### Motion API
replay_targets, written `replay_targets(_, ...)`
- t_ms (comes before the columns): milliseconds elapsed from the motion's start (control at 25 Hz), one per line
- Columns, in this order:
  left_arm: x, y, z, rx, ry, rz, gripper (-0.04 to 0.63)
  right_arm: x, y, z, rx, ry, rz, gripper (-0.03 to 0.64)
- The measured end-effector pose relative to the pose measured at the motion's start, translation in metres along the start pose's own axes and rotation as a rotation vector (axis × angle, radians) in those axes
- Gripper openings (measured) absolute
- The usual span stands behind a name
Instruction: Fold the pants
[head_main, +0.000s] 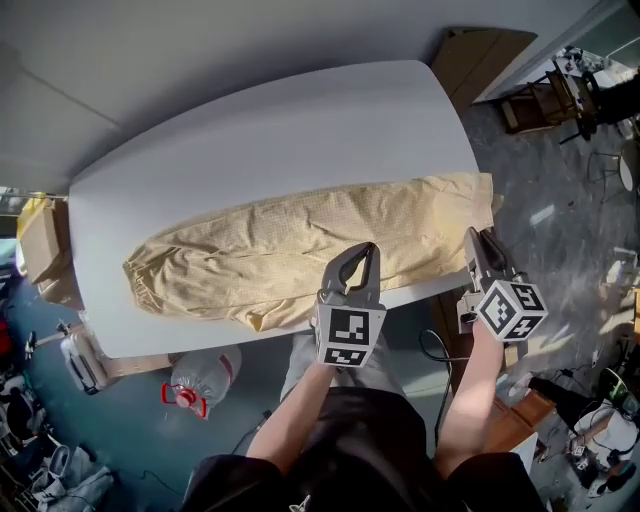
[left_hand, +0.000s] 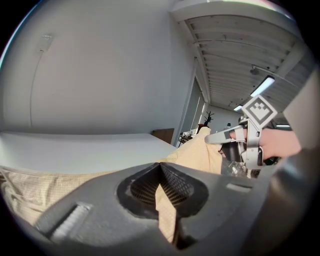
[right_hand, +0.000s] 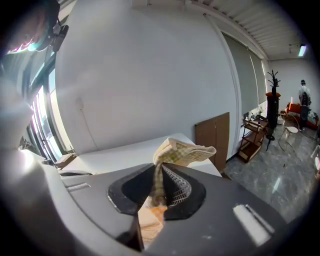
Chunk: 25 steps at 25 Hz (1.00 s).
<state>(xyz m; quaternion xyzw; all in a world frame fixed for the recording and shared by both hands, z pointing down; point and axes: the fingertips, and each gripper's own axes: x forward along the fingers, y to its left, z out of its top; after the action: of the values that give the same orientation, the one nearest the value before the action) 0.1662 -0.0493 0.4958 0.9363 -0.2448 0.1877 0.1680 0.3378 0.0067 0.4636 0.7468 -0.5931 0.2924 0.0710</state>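
The pale yellow checked pants (head_main: 300, 250) lie lengthwise across the white table (head_main: 250, 130), the gathered waistband at the left. My left gripper (head_main: 366, 250) is shut on the pants' near edge around the middle; cloth (left_hand: 162, 200) shows pinched between its jaws. My right gripper (head_main: 472, 238) is shut on the pants' right end near the table's right edge, and a fold of the cloth (right_hand: 175, 152) sticks up out of its closed jaws. The right gripper (left_hand: 225, 137) also shows in the left gripper view, with the lifted cloth (left_hand: 200, 152) beside it.
A clear plastic bottle with a red cap (head_main: 200, 380) lies on the floor below the table's near edge. Cardboard boxes (head_main: 45, 250) stand at the left. A brown board (head_main: 480, 55) leans behind the table's far right corner. Chairs and clutter (head_main: 560, 95) fill the floor at right.
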Motion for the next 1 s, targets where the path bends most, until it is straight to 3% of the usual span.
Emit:
replay_targets(240,-0.045,0.050,-0.008,-0.025,-0.007,0.083,0.005,0.006,0.062,0.023,-0.078,-0.048,0.036,0.051)
replay_targets(640,-0.121,0.123,0.002,-0.083,-0.081,0.221,0.005,0.033,0.195,0.045,-0.224,-0.061,0.192,0.051)
replay_targets(800,-0.156,0.155,-0.010,-0.127,-0.090,0.292,0.005,0.053,0.263,0.021,-0.332,-0.004,0.277,0.051)
replay_targets(1000,-0.203,0.197,-0.032,-0.193,-0.098,0.383,0.005,0.086,0.339,-0.060,-0.428,0.154,0.399,0.052)
